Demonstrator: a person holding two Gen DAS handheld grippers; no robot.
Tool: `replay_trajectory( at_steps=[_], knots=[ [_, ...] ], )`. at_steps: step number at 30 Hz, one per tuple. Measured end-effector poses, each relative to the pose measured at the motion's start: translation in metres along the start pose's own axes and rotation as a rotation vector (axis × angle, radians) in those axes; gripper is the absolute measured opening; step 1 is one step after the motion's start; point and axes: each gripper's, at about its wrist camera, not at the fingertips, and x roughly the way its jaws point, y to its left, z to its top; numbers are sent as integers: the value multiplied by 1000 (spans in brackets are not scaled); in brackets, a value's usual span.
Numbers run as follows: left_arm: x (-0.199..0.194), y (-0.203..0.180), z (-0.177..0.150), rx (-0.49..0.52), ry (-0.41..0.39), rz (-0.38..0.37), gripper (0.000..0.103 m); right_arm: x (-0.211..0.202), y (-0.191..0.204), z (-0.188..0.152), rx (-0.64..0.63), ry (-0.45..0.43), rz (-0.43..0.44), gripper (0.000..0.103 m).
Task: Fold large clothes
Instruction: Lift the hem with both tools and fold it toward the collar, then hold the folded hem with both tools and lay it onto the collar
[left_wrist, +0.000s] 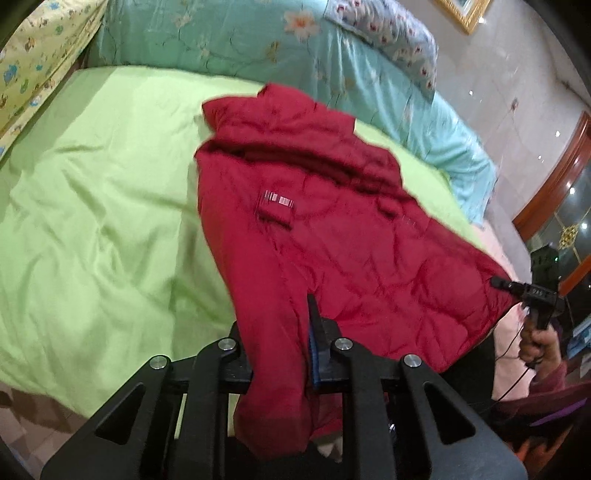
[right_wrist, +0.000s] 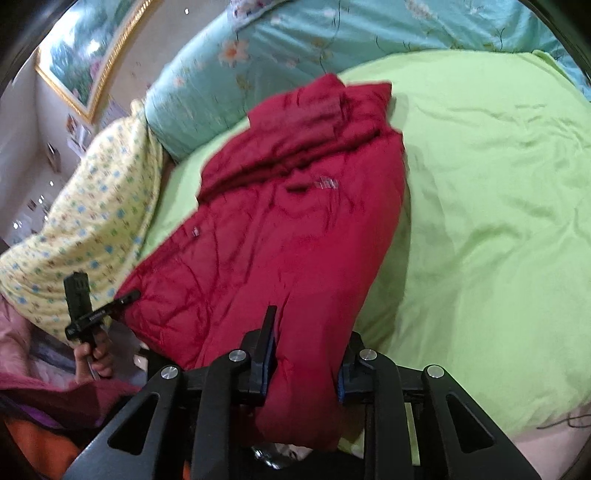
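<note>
A bed under a lime-green sheet carries the red quilted jacket — puffy, light, slippery. Left gripper and right gripper each pinch a hem corner — sensible holds.

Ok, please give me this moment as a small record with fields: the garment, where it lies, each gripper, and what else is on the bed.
garment: red padded jacket, its near hem raised
surface: green sheet on the bed
left gripper: shut on the jacket's hem
right gripper: shut on the jacket's hem
beyond the jacket: turquoise floral quilt
also there: yellow patterned cloth
</note>
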Motion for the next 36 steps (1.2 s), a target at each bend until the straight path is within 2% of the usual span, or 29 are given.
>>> replay_trajectory(
  at_steps=[8, 16, 29, 36],
  knots=[
    [-9, 2, 35, -46, -113, -28, 16, -12, 7, 30, -2, -127, 29, 23],
    [-4, 6, 72, -105, -189, -45, 16, -14, 8, 66, 6, -242, 63, 23],
    [31, 8, 123, -88, -213, 47, 16, 13, 1, 125, 40, -295, 4, 23],
    [42, 7, 148, -84, -231, 68, 17, 24, -1, 153, 41, -329, -15, 24]
  ],
)
